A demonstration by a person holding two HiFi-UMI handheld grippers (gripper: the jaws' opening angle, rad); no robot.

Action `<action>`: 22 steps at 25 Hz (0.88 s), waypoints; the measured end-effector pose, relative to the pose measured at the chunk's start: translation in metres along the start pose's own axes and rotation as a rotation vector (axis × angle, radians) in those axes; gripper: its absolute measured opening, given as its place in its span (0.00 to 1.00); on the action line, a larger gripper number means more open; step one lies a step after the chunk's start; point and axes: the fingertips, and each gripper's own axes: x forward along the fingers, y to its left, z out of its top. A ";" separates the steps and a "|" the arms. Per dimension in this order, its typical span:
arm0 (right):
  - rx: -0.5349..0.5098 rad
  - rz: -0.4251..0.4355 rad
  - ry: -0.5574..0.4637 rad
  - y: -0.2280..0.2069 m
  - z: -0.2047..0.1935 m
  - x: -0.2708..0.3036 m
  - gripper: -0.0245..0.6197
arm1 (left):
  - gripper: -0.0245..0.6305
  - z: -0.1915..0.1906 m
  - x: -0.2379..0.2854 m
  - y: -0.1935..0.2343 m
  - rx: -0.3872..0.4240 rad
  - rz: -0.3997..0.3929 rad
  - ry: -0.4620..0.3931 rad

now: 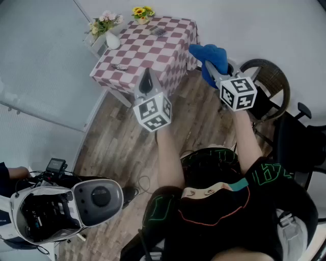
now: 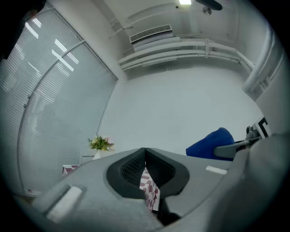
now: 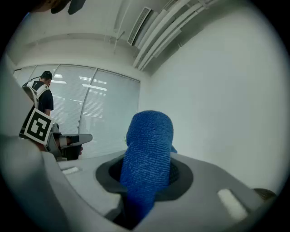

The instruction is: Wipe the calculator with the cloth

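A blue cloth [image 1: 210, 56] is clamped in my right gripper [image 1: 211, 67], held in the air in front of the table's right corner. In the right gripper view the cloth [image 3: 149, 149] stands up out of the gripper [image 3: 147, 171] and hides its jaw tips. My left gripper [image 1: 147, 81] is shut and empty, raised before the near edge of the checkered table [image 1: 168, 51]. Its pads [image 2: 136, 165] meet with nothing between them. A small dark flat thing, probably the calculator [image 1: 159, 31], lies on the table's far side, well beyond both grippers.
A white vase of flowers [image 1: 105, 28] and a yellow bouquet [image 1: 142, 12] stand at the table's far edge. Another small dark object [image 1: 120, 67] lies near its left edge. A round wicker chair [image 1: 270, 81] is at the right. A grey and white machine [image 1: 66, 204] stands on the wood floor at lower left.
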 end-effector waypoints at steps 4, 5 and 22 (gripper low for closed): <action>0.001 -0.012 0.008 -0.003 0.004 0.005 0.21 | 0.05 0.004 0.008 0.006 -0.027 0.004 -0.011; 0.012 -0.023 0.005 -0.007 0.005 0.005 0.21 | 0.05 0.005 0.010 0.007 -0.030 0.002 -0.014; 0.052 -0.083 0.052 -0.023 0.003 0.022 0.21 | 0.05 -0.013 0.050 0.015 -0.078 -0.056 0.062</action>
